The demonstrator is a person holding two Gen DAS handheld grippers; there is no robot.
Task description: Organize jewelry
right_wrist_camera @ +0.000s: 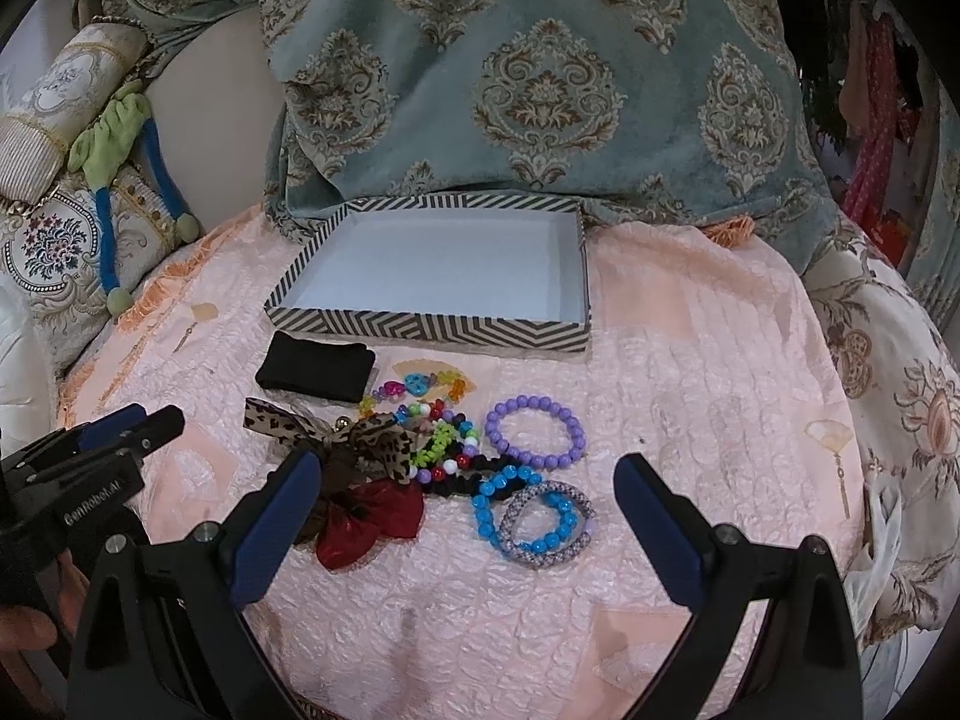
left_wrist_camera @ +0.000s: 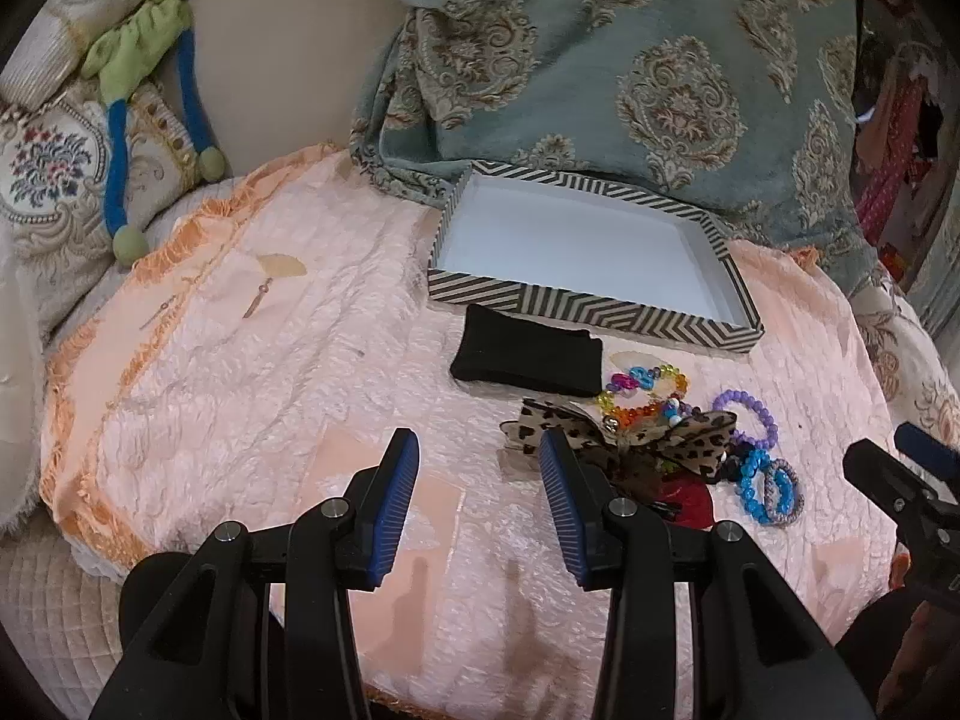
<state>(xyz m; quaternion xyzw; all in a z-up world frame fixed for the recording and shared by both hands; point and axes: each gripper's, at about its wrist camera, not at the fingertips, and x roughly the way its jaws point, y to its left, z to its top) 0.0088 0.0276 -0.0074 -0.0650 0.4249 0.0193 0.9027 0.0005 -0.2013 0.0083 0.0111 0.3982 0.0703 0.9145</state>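
A striped box [right_wrist_camera: 420, 327] with a white inside stands empty at the back of the pink cloth; it also shows in the left wrist view [left_wrist_camera: 588, 309]. In front of it lie a black pouch [right_wrist_camera: 315, 373], a leopard bow [right_wrist_camera: 336, 435], a red bow [right_wrist_camera: 366, 525], a purple bead bracelet [right_wrist_camera: 534, 432], a blue bead bracelet [right_wrist_camera: 528, 516] and a multicoloured bead pile [right_wrist_camera: 441, 438]. My right gripper [right_wrist_camera: 468, 480] is open, just short of the pile. My left gripper [left_wrist_camera: 477, 444] is open and empty, left of the leopard bow [left_wrist_camera: 624, 432].
A teal patterned blanket [right_wrist_camera: 540, 78] rises behind the box. Embroidered cushions [right_wrist_camera: 54, 240] and a green-and-blue plush toy [right_wrist_camera: 114, 144] lie at the left. The pink cloth [left_wrist_camera: 270, 372] covers a rounded seat with an orange fringe.
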